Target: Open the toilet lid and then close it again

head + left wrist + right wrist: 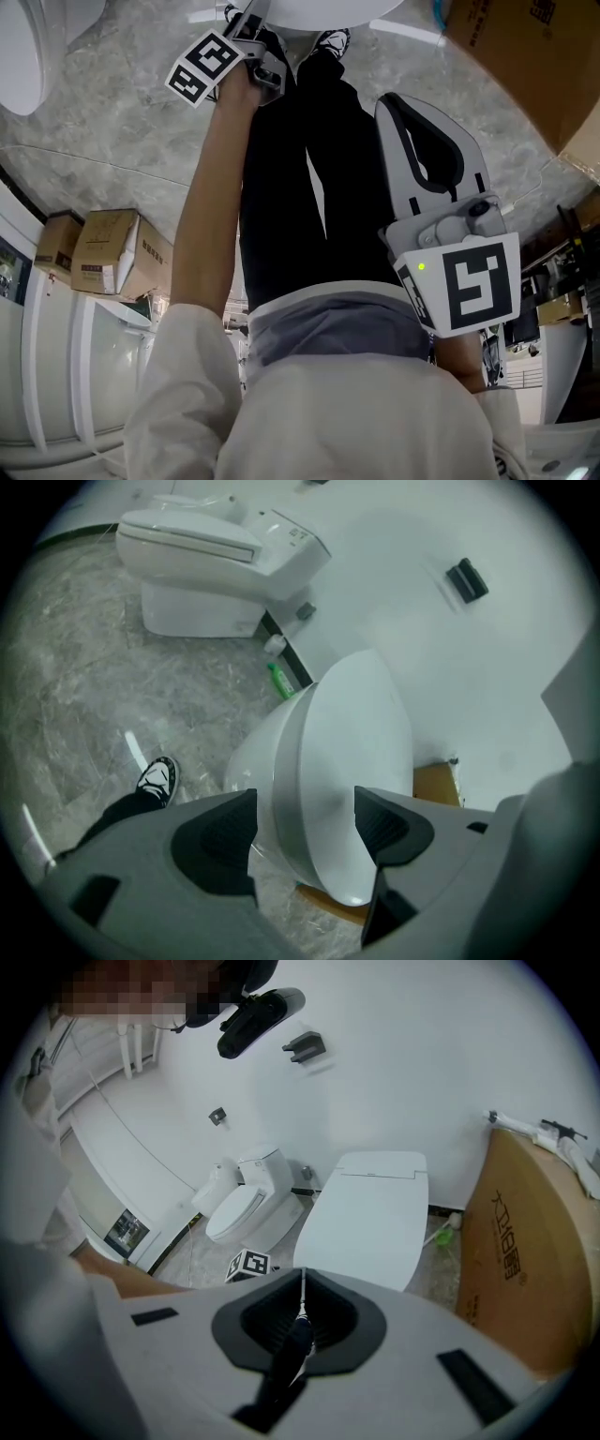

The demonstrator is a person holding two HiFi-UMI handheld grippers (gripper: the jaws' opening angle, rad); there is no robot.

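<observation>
The white toilet (370,1213) stands against the wall with its lid (356,752) lying down flat. In the head view only its front rim (319,11) shows at the top edge. My left gripper (305,822) hangs just before the toilet's front end, open, and the front of the lid shows in the gap between the jaws without either pad pressing on it. In the head view the left gripper (258,56) reaches forward to that rim. My right gripper (403,103) is held back at the right, away from the toilet. Its jaws (300,1321) are shut on nothing.
A second toilet (206,564) (239,1208) stands further along the wall. A large cardboard box (520,1260) (534,56) stands right of the toilet, and a green bottle (279,680) lies by the wall. Smaller boxes (103,248) sit at the left. The person's shoe (157,778) is on the marble floor.
</observation>
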